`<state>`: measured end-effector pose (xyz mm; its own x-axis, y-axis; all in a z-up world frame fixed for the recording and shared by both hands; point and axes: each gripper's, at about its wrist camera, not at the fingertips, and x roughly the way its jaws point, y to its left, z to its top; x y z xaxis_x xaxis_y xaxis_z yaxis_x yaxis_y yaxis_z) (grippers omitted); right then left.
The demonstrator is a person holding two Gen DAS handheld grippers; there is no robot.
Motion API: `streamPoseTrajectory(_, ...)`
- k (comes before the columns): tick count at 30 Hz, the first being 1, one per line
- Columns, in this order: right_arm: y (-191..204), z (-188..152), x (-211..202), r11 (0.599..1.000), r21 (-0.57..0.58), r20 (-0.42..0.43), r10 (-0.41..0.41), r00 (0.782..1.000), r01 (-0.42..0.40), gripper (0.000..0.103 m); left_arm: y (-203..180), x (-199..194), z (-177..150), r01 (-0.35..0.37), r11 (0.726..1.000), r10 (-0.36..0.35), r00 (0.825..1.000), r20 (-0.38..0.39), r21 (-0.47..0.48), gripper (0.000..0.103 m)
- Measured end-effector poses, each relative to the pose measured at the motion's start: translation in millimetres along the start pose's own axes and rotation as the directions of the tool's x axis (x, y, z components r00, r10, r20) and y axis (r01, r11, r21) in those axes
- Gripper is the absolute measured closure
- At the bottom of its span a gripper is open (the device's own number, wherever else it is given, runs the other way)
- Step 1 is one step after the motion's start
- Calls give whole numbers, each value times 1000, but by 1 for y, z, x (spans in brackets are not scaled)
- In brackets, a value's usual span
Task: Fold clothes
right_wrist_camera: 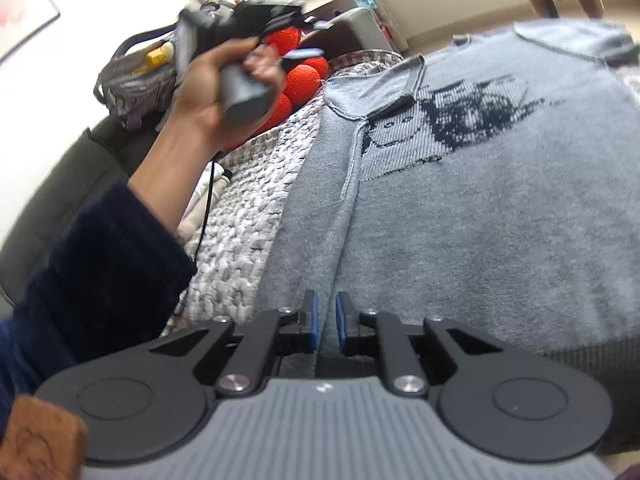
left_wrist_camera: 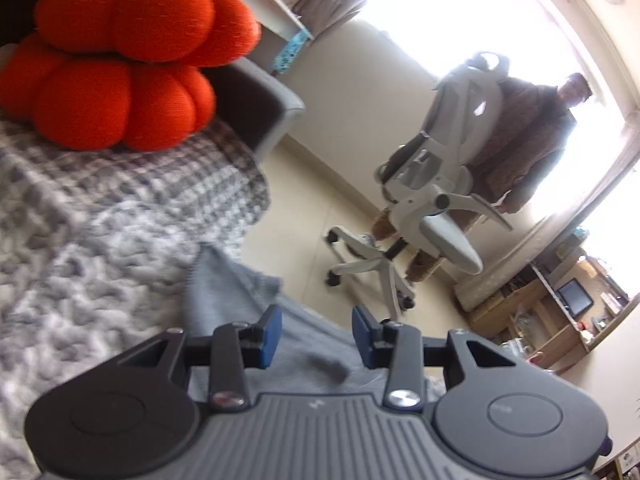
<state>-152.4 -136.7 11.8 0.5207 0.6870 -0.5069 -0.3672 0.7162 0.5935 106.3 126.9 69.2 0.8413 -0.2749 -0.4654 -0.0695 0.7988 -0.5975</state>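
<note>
A grey knitted sweater (right_wrist_camera: 500, 208) with a dark picture on its chest lies spread over a knit blanket. My right gripper (right_wrist_camera: 328, 324) is at its near edge, the blue pads (right_wrist_camera: 314, 322) almost together with a ridge of the sweater's fabric pinched between them. In the left wrist view my left gripper (left_wrist_camera: 316, 336) stands open, tilted, above a corner of the same sweater (left_wrist_camera: 236, 288), nothing between its fingers. In the right wrist view a hand (right_wrist_camera: 208, 80) holds that gripper raised above the sweater's far left side, blurred.
A grey-and-white knit blanket (left_wrist_camera: 100, 220) covers the sofa. Two orange pumpkin cushions (left_wrist_camera: 132, 60) sit at its far end, with a bag (right_wrist_camera: 136, 76) behind them. On the floor stand a white office chair (left_wrist_camera: 432, 184) and a person (left_wrist_camera: 532, 140) behind it. Shelves (left_wrist_camera: 560, 312) line the wall.
</note>
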Motion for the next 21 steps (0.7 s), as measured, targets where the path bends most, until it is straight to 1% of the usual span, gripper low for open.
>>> streamPoseTrajectory(3,2,0,3,1000,5,-15,15,1000,-15,87,14,-16,-8,-60,998,60,998,-23,10,64)
streamPoseTrajectory(6,15,-3,9,998,-46,-26,31,999,-32,87,22,-36,-21,-85,996,86,995,-51,24,64)
streamPoseTrajectory(8,24,-6,13,996,-83,-33,41,999,-44,87,21,-50,-33,-93,994,97,993,-61,60,64)
streamPoseTrajectory(10,36,-12,18,987,-157,-25,33,999,-36,87,18,-64,-47,-97,990,104,992,-71,104,64)
streamPoseTrajectory(13,48,-21,28,968,-249,-55,26,998,-39,87,13,-80,-67,-77,984,95,990,-105,158,64)
streamPoseTrajectory(15,50,-26,36,962,-274,-99,-10,995,-18,87,11,-84,-80,-64,980,90,987,-132,189,64)
streamPoseTrajectory(17,46,-27,40,957,-287,-136,-71,988,30,91,9,-85,-89,-62,972,98,984,-151,226,64)
streamPoseTrajectory(18,44,-26,38,957,-287,-147,-87,985,42,93,7,-84,-93,-67,966,108,982,-155,249,64)
streamPoseTrajectory(21,42,-23,29,948,-309,-163,-130,978,74,92,2,-76,-100,-81,944,141,975,-170,319,64)
